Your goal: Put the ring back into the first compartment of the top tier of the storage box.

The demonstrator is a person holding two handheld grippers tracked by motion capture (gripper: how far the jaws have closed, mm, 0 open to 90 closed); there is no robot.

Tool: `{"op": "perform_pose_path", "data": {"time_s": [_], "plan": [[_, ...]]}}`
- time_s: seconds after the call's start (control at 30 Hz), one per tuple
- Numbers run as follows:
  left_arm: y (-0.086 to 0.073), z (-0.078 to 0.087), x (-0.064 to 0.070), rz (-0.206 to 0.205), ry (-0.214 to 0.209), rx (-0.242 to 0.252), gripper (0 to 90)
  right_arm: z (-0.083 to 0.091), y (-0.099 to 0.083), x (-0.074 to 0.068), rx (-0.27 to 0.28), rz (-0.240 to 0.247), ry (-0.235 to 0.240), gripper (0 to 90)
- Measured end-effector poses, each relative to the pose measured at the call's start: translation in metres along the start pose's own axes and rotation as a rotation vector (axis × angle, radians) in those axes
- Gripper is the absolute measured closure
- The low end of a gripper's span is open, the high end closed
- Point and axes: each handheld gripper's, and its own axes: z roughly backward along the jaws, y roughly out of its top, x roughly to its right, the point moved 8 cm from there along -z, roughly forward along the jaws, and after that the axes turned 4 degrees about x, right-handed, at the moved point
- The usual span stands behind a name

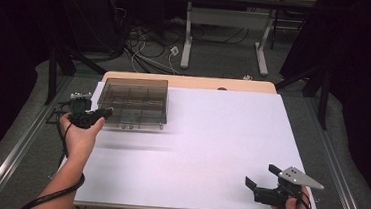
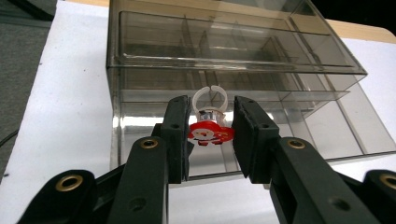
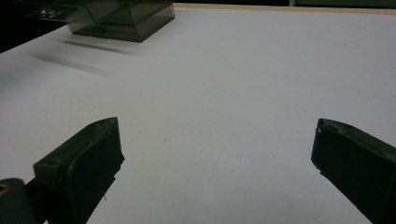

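Observation:
A smoky clear plastic organiser box (image 1: 132, 101) with several compartments stands at the table's far left. My left gripper (image 1: 103, 113) hovers just in front of the box's left front corner. In the left gripper view its jaws are shut on a small toy ring (image 2: 211, 122), a white open band above a red and white charm, close to the box wall (image 2: 154, 88). My right gripper (image 1: 262, 176) sits near the table's front right edge, jaws wide open with nothing between them; its fingertips (image 3: 91, 154) hang over bare white surface.
The white table sheet (image 1: 211, 136) spans the wooden tabletop. Beyond the table's far edge lie cables (image 1: 148, 46) on the floor and the legs of another table (image 1: 188, 39). A black frame post (image 1: 53, 69) stands at the left.

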Motion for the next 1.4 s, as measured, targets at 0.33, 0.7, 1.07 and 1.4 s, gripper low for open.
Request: {"op": "perform_pose_path", "data": {"time_s": [0.33, 0.7, 1.07, 1.4], "plan": [[-0.003, -0.007, -0.007, 0.004, 0.020, -0.020, 67.1, 0.001, -0.001, 0.000, -0.021, 0.004, 0.004, 1.4], [-0.004, -0.010, -0.009, -0.004, 0.034, -0.026, 66.8, 0.001, 0.000, 0.000, -0.013, 0.004, 0.005, 1.4], [-0.004, -0.011, -0.011, -0.019, 0.040, -0.014, 57.2, 0.001, 0.000, -0.001, -0.008, 0.002, 0.006, 1.4], [-0.002, -0.009, -0.011, -0.068, 0.055, 0.001, 47.9, 0.001, 0.000, 0.000, -0.005, -0.001, 0.005, 1.4]]}}
